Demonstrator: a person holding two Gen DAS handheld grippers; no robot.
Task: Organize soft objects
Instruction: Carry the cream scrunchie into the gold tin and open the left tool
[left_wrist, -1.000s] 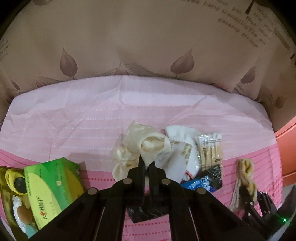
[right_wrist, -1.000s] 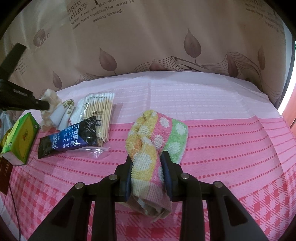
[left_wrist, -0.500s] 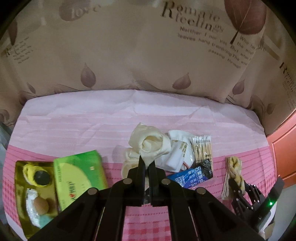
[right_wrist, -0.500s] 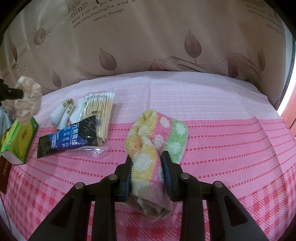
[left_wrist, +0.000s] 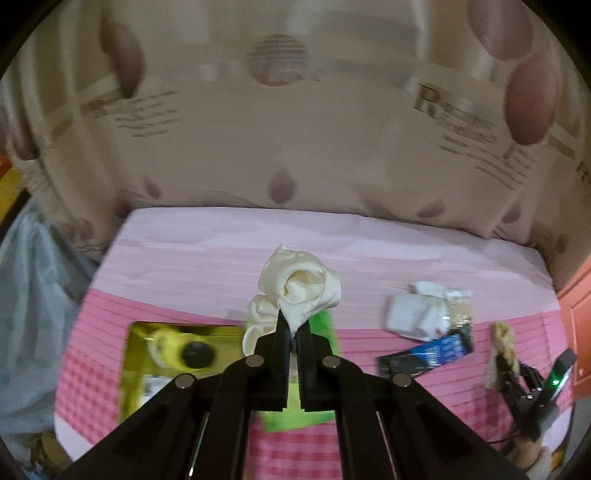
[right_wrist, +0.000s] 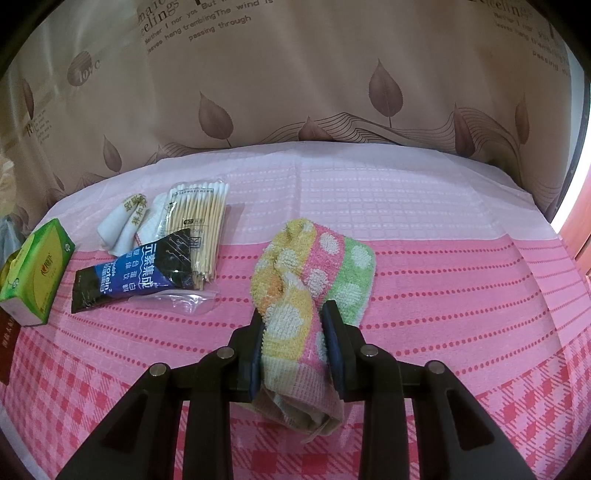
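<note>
Cream-coloured, silky cloth (left_wrist: 299, 286) bunches into a soft knot at the tips of the left gripper (left_wrist: 291, 328), whose black jaws are pinched fully together on a fold of it; the bundle hangs clear of the pink tablecloth (left_wrist: 192, 258), above a green box (left_wrist: 323, 321) and beside a yellow tray (left_wrist: 136, 369). This view is blurred, and the gripper tilts steeply downward.

Terry towelling with a looped pile, striped yellow, pink and green with white dots, makes up the towel (right_wrist: 314, 266) held by the right gripper (right_wrist: 293, 345). Its jaws stand narrow, pads pressing both sides of the folded hem, while the rest of the towel lies rumpled on the woven checked tablecloth (right_wrist: 443, 295). This gripper also angles down toward the table.

To the left lie a glossy blue-and-black sachet (right_wrist: 129, 275), a clear packet of wooden cotton swabs (right_wrist: 199, 221), and folded white cloths (right_wrist: 123, 221), touching or overlapping one another.
</note>
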